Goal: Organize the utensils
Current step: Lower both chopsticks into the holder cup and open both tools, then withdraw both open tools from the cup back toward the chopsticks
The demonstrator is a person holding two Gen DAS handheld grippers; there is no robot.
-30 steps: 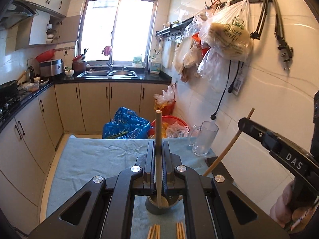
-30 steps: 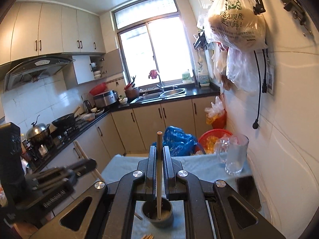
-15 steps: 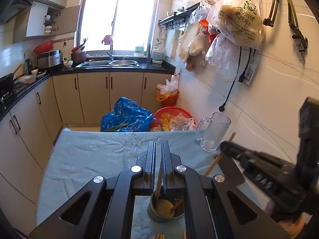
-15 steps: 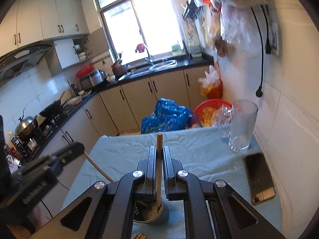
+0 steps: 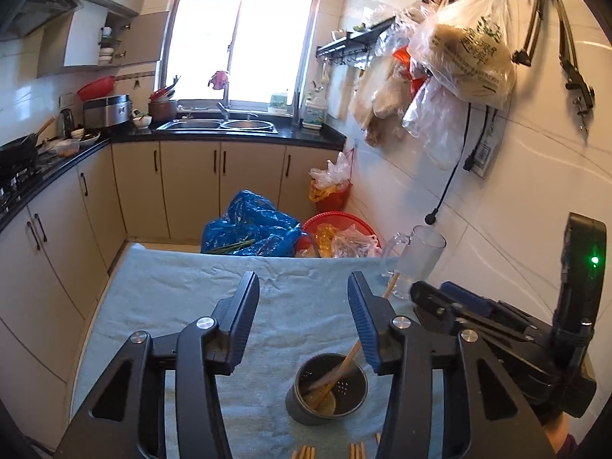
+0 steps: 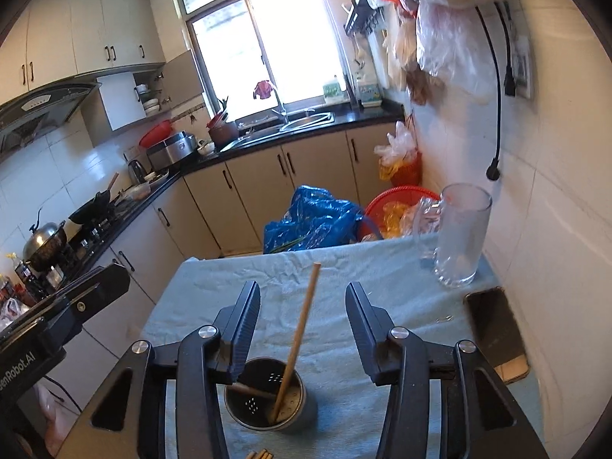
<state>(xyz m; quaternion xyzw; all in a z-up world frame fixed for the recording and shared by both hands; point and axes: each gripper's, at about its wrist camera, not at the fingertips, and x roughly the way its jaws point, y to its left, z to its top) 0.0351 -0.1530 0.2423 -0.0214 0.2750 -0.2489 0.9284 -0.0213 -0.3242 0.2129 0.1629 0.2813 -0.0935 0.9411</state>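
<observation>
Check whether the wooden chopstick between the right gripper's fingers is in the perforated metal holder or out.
In. The wooden chopstick stands tilted with its lower end inside the perforated metal holder; the open right gripper does not touch it.

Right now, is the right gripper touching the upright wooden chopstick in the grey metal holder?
Apart: right wrist view shows the right gripper open, cloth visible either side of the chopstick.
</observation>
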